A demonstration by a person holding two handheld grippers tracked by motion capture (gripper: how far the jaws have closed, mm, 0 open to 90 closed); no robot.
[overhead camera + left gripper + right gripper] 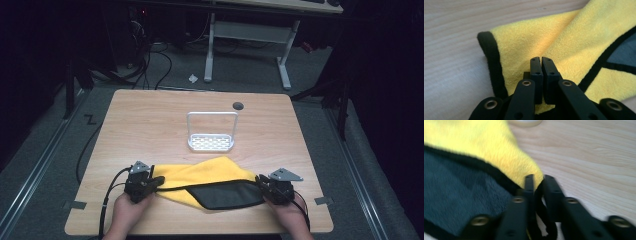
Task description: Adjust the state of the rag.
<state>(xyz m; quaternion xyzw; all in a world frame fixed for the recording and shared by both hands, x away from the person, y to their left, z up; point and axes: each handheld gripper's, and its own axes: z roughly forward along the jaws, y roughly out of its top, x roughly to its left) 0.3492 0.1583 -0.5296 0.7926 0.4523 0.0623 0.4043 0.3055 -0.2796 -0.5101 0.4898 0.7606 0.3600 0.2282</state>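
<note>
In the left gripper view, the left gripper [541,58] has its two black jaws pressed nearly together, pinching a fold of a yellow cloth [554,37] near the cloth's black-trimmed corner. In the right gripper view, the right gripper [537,178] has its jaws a little apart, with the black hem of the cloth's corner [541,202] running between them; the picture is blurred, so whether the pads press on it cannot be told.

From the high view, the left gripper [159,181] meets the cloth's left end and the right gripper [260,181] meets its right end, each held in one of the person's hands near the front edge of the table. The cloth [205,172] lies stretched between them on the wooden table [150,120]. It is yellow with a black border, and a dark grey side [227,195] shows where it is folded over along the front.

Behind the cloth, toward the table's middle and apart from it, stands a small white rack [211,142] with a tall handle loop. A dark round cap [238,105] sits near the far edge.
</note>
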